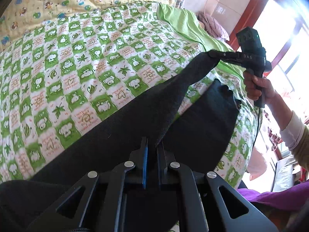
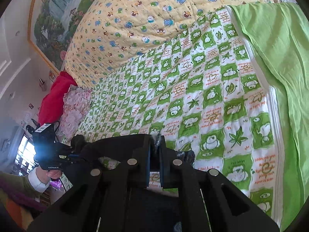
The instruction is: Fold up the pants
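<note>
The pants [image 1: 135, 127] are black and lie across the green-checked quilt [image 1: 77, 67] on the bed, with 1 leg lifted off the surface and the other leg [image 1: 212, 112] flat beneath it. No finished fold shows yet; judging from this, the work is at its first fold, with the raised leg being carried over to lie on its partner. Smoothing and the later crosswise folds look to be left.

The left gripper [image 1: 152, 145] sits low and near the camera, its jaws drawn close together and pinching the pants' edge near the wider upper part. The right gripper [image 1: 212, 55] is held out farther along the bed, in the right hand [image 1: 253, 87], with the forearm reaching in from the side. Its jaws are clenched on the tip of the raised leg, which hangs taut between the 2 grippers like a ridge above the quilt.

In the right wrist view the right gripper [image 2: 155, 145] shows dark cloth trapped between its closed fingers, and the left hand [image 2: 52, 174] with its tool appears low at the side. A plain green sheet [image 2: 280, 67] lies beyond the quilt, well apart from the pants.
</note>
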Tool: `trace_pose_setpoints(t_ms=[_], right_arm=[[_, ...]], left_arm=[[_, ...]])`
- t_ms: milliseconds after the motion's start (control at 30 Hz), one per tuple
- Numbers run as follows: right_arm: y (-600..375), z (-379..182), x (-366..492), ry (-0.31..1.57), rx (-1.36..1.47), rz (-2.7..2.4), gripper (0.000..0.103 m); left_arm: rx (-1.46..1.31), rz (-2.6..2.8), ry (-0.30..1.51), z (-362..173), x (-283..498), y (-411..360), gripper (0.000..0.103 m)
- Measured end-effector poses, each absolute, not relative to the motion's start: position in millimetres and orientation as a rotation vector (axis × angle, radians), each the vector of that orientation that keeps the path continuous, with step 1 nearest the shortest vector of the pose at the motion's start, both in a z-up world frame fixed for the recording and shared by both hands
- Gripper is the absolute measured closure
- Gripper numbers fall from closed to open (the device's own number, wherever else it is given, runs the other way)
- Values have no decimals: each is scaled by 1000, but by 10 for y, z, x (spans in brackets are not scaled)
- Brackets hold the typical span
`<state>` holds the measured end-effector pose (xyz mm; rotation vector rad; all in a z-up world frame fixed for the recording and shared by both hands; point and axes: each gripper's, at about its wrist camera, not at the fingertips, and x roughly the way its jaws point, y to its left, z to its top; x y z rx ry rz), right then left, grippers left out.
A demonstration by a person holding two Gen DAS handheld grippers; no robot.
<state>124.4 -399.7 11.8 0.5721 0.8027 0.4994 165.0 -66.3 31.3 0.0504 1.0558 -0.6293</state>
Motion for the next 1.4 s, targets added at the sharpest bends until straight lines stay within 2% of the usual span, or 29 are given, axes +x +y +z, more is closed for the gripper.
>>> trace_pose_setpoints(t_ms=[533, 767, 1200, 1300, 1333, 1367, 1400], right_arm=[[-4047, -79, 509, 791, 520, 490, 95], [-4055, 75, 299, 743, 500, 470, 95], [-4002, -243, 79, 848, 475, 401, 95], [-4022, -268, 29, 860, 504, 389, 92], [-4026, -263, 1, 866, 507, 375, 87], [-4026, -250, -36, 870, 500, 351, 75], [-4027, -237, -67, 875, 492, 323, 67]], left_arm=[[5, -640, 1044, 228, 1024, -798, 98], [10, -642, 1009, 315, 908, -809, 98], [30, -652, 1091, -209, 756, -948, 96], [3, -648, 1103, -269, 759, -925, 91], [-8, -646, 1104, -273, 756, -909, 89], [-14, -648, 1103, -273, 751, -902, 86], [-22, -651, 1103, -267, 741, -887, 81]])
